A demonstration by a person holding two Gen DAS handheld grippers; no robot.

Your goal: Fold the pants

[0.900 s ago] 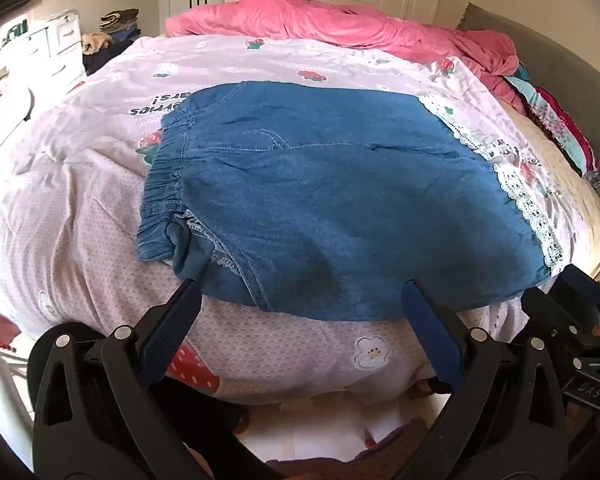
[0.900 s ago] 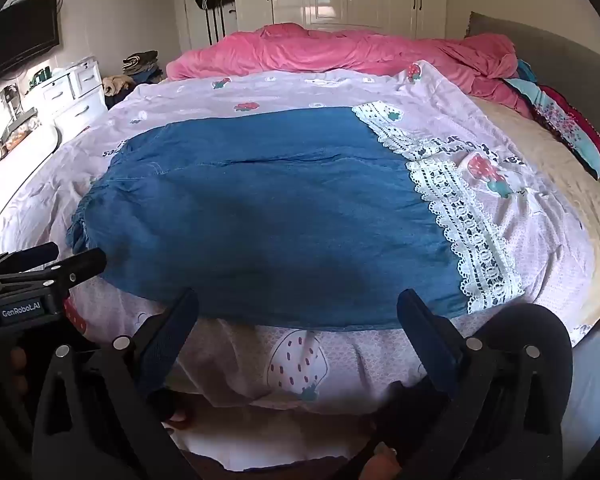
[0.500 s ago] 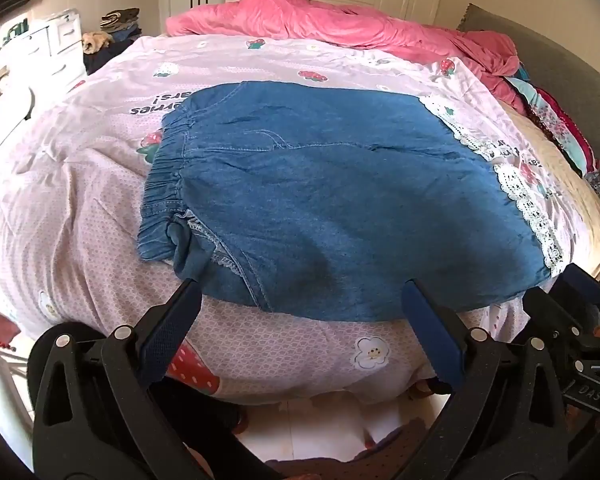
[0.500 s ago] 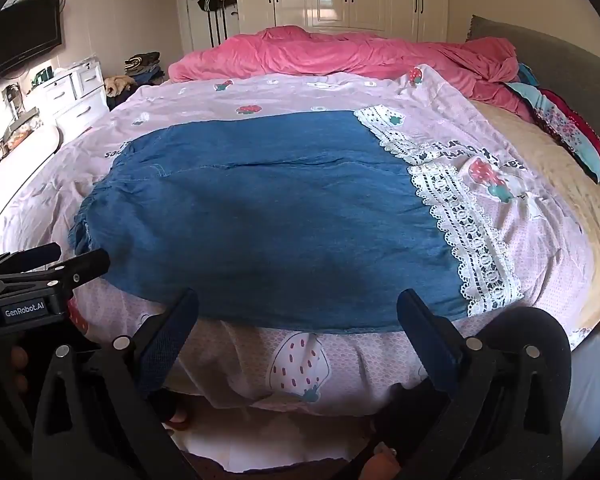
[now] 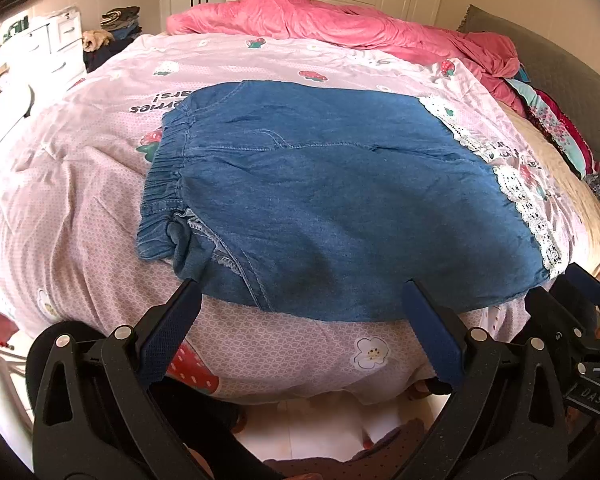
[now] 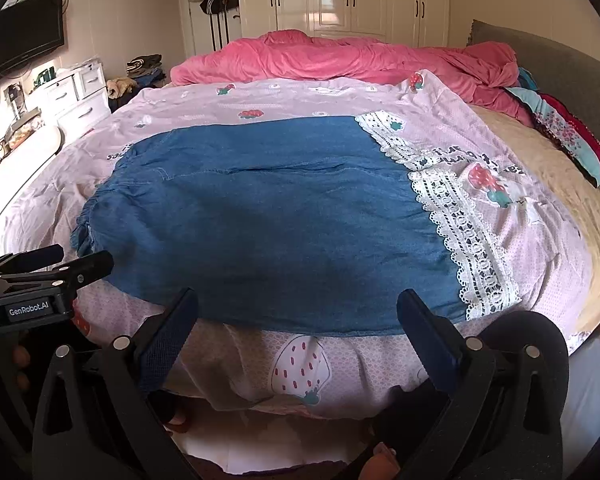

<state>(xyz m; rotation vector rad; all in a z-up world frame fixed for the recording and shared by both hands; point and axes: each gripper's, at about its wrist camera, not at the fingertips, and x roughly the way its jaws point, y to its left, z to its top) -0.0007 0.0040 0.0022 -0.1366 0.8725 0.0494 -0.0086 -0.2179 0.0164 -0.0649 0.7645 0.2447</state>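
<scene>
Blue denim pants (image 5: 340,200) (image 6: 260,216) lie flat on the pink strawberry-print bed cover, elastic waistband at the left, white lace-trimmed hems (image 6: 460,232) at the right. One leg lies on the other; a corner near the waistband is bunched up (image 5: 192,248). My left gripper (image 5: 300,292) stands open just short of the pants' near edge, nothing between its fingers. My right gripper (image 6: 298,300) is open too, hovering at the near edge further right, empty. The left gripper's body (image 6: 40,284) shows at the left of the right wrist view.
A crumpled pink duvet (image 6: 340,60) lies across the far side of the bed (image 5: 80,200). Folded patterned cloth (image 6: 572,136) and a grey headboard are at the right. White drawers (image 6: 72,96) stand left, wardrobes behind. Floor shows below the near bed edge.
Both views have barely shifted; the pants lie as before and both grippers stay wide open.
</scene>
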